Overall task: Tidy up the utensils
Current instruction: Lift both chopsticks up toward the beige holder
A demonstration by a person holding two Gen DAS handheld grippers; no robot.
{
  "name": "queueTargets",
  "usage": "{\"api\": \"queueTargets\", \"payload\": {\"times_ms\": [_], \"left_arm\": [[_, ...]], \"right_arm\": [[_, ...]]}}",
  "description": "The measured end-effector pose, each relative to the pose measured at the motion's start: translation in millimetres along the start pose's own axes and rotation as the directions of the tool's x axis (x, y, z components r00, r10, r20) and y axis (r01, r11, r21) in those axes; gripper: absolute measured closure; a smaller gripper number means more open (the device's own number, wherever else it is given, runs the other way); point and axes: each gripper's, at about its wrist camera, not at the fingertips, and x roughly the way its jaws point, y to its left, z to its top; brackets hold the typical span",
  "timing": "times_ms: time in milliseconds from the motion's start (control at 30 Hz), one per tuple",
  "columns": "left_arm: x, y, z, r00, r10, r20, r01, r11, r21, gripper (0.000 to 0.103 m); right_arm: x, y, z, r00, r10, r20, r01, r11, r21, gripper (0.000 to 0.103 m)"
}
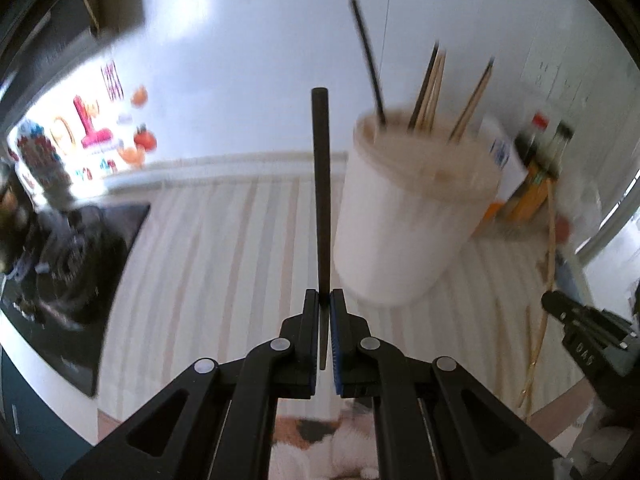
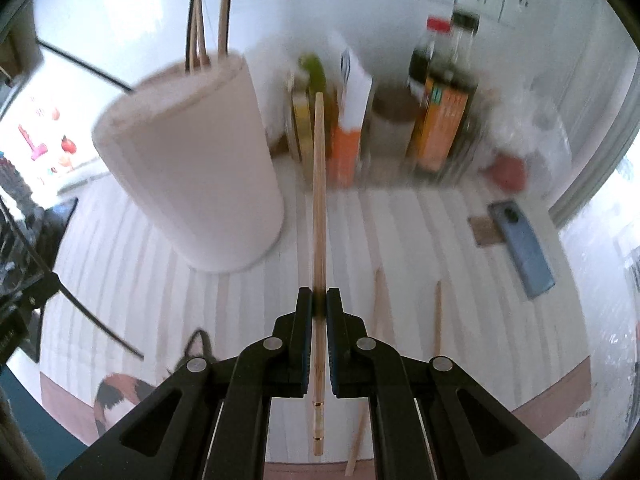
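My left gripper (image 1: 325, 300) is shut on a black chopstick (image 1: 321, 184) that points up and away, raised over the striped counter. Just to its right stands a white round holder (image 1: 408, 216) with several chopsticks, dark and wooden, sticking out of it. My right gripper (image 2: 319, 300) is shut on a light wooden chopstick (image 2: 319, 184) whose far end points toward the back of the counter. The same white holder (image 2: 192, 168) stands to the left of it. The left gripper's black chopstick (image 2: 100, 324) shows at the left edge of the right wrist view. The right gripper (image 1: 556, 304) reaches in at the right of the left wrist view.
Two loose wooden chopsticks (image 2: 438, 316) lie on the striped counter (image 2: 400, 232) right of my right gripper. A blue phone (image 2: 522, 248) lies further right. Bottles and boxes (image 2: 440, 120) line the back wall. A black stove (image 1: 76, 264) is at left. A calico cat (image 2: 120, 392) sits below the counter's front edge.
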Motion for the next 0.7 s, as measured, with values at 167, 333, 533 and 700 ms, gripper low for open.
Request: {"api": "queueTargets", "payload": {"times_ms": [167,333,533,700], "left_arm": [[-33.8,8.7,35.0,0.994,-0.024,0.111,0.025,1.0,-0.004,0.1],[-72.9,16.4,64.2,0.978,-0.079,0.192,0.082,0.997,-0.008,0.1],[-114.0,9.1,94.4,0.951,-0.163,0.262,0.163,0.986,0.023,0.1],[-118.6,-5.8,119.5,0.936,-0.204,0.288,0.196,0.979,0.056,0.1]], "right_arm": [[-29.2,10.8,25.0,0.998,0.019,0.067,-0.02,1.0,0.015,0.096],[-51.1,12.4,55.6,0.989,0.063,0.136,-0.068,0.997,0.031,0.096],[-79.5,13.8,93.8,0.966,0.131,0.224,-0.145,0.988,0.048,0.096],[-95.7,18.5,123.9,0.941,0.185,0.282,-0.207,0.977,0.048,0.096]]}}
